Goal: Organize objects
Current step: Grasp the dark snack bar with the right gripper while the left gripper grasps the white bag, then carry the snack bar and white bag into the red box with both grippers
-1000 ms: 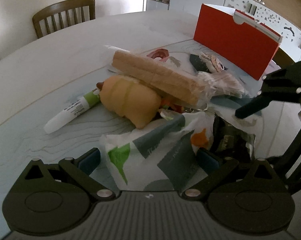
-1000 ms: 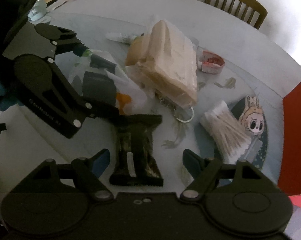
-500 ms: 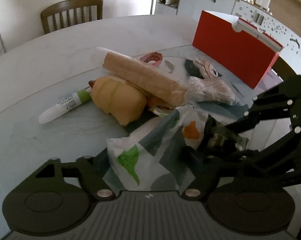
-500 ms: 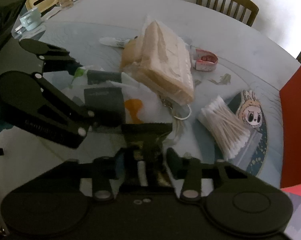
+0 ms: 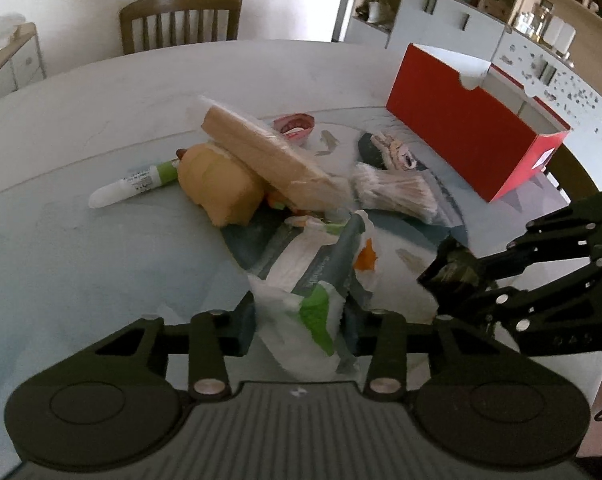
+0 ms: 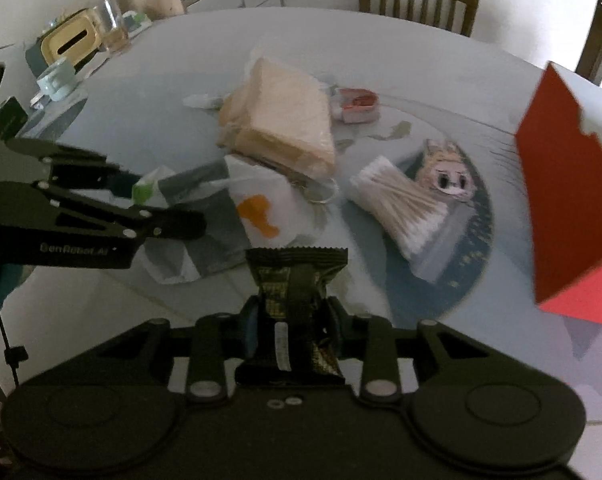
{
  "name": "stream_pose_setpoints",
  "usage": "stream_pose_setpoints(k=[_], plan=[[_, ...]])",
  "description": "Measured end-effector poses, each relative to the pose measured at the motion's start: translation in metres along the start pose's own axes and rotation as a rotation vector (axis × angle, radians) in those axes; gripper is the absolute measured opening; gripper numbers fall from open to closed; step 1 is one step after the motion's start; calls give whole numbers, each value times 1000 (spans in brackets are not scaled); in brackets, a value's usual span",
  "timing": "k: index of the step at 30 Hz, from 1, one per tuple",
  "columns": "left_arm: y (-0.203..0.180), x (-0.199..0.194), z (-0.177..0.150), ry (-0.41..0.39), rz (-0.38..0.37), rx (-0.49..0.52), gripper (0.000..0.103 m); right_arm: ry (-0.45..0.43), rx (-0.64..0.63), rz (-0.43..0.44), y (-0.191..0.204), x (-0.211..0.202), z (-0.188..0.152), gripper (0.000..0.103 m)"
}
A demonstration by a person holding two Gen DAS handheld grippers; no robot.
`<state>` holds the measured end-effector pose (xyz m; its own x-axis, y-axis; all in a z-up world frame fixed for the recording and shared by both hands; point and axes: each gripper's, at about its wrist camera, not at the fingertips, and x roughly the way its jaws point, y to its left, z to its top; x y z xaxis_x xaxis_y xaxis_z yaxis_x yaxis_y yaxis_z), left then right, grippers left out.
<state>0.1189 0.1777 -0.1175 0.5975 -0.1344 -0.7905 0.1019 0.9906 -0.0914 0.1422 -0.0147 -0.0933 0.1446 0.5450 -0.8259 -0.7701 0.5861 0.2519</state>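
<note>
My left gripper (image 5: 299,320) is shut on a white plastic bag (image 5: 321,272) with grey, green and orange print, lifting its near end; it also shows in the right wrist view (image 6: 257,208). My right gripper (image 6: 291,320) is shut on a dark snack packet (image 6: 297,292) and holds it above the table; the packet shows in the left wrist view (image 5: 453,268). Behind lie a wrapped bread pack (image 5: 273,160), a yellow plush toy (image 5: 221,188), a white-green tube (image 5: 133,184), a bundle of cotton swabs (image 6: 405,204) and a red box (image 5: 469,140).
A cartoon-face mat (image 6: 445,172) lies under the swabs. A small pink container (image 6: 357,104) sits beyond the bread. A tissue box (image 6: 69,40), a glass (image 6: 115,28) and a cup (image 6: 57,80) stand at the far left. Chairs (image 5: 181,20) stand at the table's far edge.
Both grippers closed: the left on the plastic bag, the right on the dark packet. Both then lifted and drew back, and the bag bunched up.
</note>
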Motion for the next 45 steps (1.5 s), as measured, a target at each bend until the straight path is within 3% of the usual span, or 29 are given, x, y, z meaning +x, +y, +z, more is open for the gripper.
stream_pose_setpoints(k=[4, 15, 29, 45], plan=[[-12, -8, -4, -5, 1, -62, 37, -20, 38, 11, -12, -16, -4, 32], [-51, -34, 7, -45, -32, -102, 37, -73, 89, 21, -50, -57, -4, 32], [-134, -46, 78, -157, -119, 1, 37, -170, 130, -52, -126, -119, -4, 32], [-220, -5, 153, -191, -100, 94, 37, -228, 163, -126, -241, -151, 7, 32]])
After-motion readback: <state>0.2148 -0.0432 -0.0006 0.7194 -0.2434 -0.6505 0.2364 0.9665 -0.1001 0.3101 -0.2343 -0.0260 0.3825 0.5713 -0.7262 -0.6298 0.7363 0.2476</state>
